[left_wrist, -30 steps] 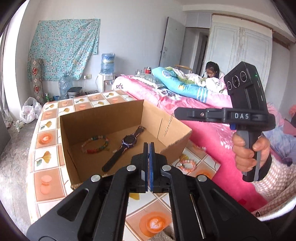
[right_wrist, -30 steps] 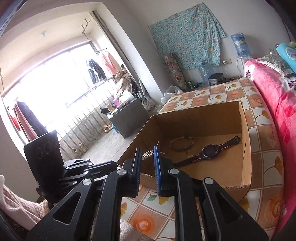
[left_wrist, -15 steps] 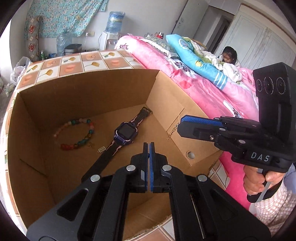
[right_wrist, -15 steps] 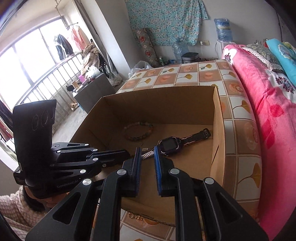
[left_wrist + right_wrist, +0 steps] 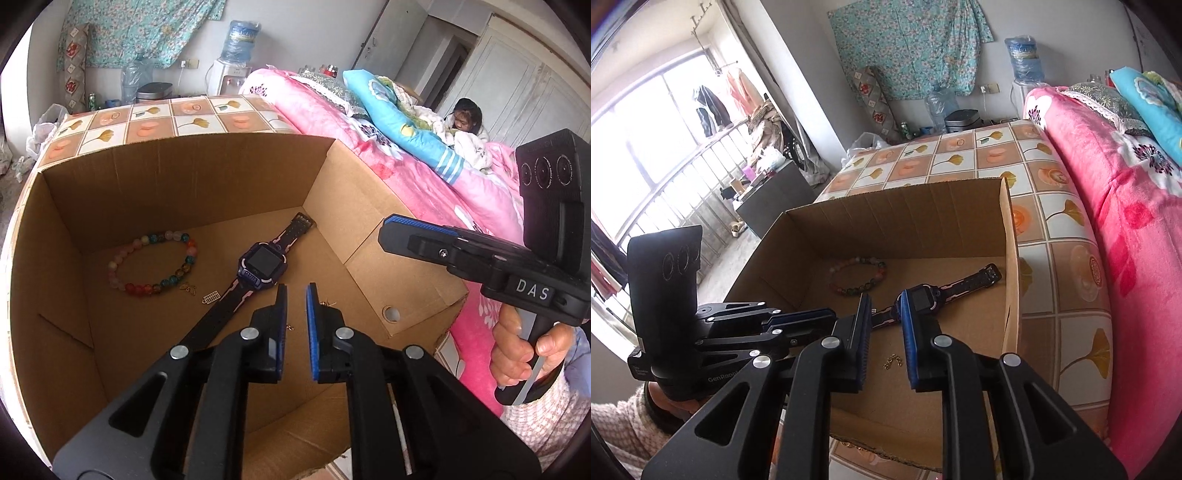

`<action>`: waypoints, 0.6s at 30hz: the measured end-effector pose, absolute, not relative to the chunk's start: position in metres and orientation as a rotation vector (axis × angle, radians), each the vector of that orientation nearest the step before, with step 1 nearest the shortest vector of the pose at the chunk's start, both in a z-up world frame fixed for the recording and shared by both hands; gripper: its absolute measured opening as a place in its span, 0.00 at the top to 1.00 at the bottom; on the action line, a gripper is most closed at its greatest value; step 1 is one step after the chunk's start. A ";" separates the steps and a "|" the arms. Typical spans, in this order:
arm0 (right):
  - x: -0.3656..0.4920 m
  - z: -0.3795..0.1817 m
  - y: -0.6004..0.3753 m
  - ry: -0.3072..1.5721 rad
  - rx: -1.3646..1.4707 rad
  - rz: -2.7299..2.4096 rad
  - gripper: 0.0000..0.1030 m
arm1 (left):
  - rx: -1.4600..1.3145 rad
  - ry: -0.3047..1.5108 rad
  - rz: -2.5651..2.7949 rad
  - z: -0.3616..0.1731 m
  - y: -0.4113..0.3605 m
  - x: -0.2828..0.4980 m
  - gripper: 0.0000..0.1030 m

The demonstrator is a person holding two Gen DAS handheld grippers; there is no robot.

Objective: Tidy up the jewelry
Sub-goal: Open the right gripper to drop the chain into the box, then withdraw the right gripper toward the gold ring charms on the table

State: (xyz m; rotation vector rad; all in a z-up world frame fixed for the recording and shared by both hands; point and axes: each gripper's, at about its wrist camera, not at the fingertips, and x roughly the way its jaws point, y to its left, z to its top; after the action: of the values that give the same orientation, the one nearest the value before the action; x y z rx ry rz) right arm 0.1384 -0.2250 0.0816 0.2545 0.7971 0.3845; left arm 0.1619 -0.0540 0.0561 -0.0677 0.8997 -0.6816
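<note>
A: Spot for the bead bracelet [image 5: 153, 264]?

B: Flat on the floor of the cardboard box [image 5: 184, 177], toward its left wall and nearer the far wall than the near edge.

A: And the watch [image 5: 263, 264]?

B: Just right of the bracelet, apart from it. Stretched slantwise across the middle of the floor, face up, buckle end toward the far right corner, other strap running to the near edge under the left gripper [image 5: 296, 291].

A: Anything smaller in there?

B: A tiny gold charm [image 5: 211, 297] right beside the near strap, between strap and bracelet. Also a thin gold chain [image 5: 894, 360] loose on the floor by the near edge, closer to the right wall.

A: State of the left gripper?

B: Released. Jaws just been opening, now a narrow gap, blue pads parallel, nothing clamped; only box floor and a bit of chain visible beyond the gap. Hangs tilted down over the near edge of the box.

A: Right gripper [image 5: 885, 299]?

B: Also released, gap slightly wider, just eased further apart, nothing between the pads. Poised over the right wall of the box, handle in a hand [image 5: 524, 350].

A: Under the box?

B: A table [image 5: 192, 118] with a tiled-pattern cover, pink bed [image 5: 406, 177] along its right edge.
</note>
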 end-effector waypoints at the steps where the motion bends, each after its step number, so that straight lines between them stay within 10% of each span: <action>1: 0.133 0.084 -0.225 0.780 0.261 0.383 0.80 | -0.069 0.879 -0.682 0.060 -0.051 0.157 0.91; 18: 0.030 0.098 -0.201 0.606 0.260 0.442 0.46 | -0.066 0.611 -0.661 0.101 0.021 0.047 0.39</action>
State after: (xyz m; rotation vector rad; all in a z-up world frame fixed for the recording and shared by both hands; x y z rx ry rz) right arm 0.0305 -0.2010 0.0976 0.2599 0.6064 0.4423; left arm 0.0471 0.0210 0.1008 -0.0658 0.6111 -0.6606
